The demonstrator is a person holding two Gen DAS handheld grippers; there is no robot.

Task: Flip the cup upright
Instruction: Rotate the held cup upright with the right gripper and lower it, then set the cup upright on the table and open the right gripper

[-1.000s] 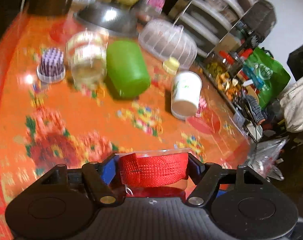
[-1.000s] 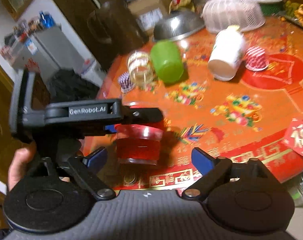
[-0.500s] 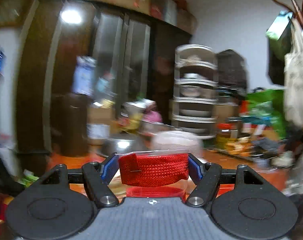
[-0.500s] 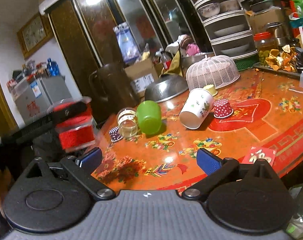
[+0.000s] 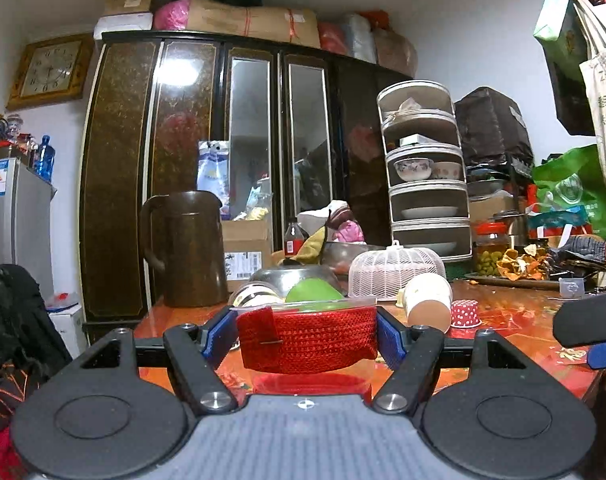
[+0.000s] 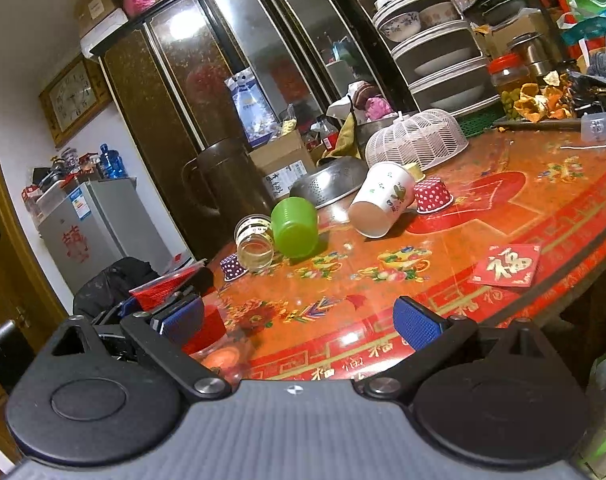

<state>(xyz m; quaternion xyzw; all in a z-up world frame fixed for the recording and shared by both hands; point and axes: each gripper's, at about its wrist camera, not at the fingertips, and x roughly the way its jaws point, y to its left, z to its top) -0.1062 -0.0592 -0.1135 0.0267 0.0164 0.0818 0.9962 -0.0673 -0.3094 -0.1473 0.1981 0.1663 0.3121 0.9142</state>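
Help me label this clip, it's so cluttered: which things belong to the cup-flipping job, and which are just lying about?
In the job:
- clear cup with red mesh sleeve, clamped in the left tool
- right tool, open and holding nothing

Lying about:
- green cup on its side
- white paper cup on its side
- glass jar
- red polka-dot cup
- mesh food cover
- brown pitcher

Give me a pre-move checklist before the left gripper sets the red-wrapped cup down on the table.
1. Grip: left gripper shut on the red-wrapped cup, both pads against its sides: ok.
2. Cup upright, rim on top, red base below: ok.
3. Cup touching the table: cannot tell.
4. Right gripper open, holding nothing: ok.
5. Right gripper clear of the cup: not ok, its left finger overlaps the cup's red base.
6. Green cup and white paper cup lie farther back: ok.
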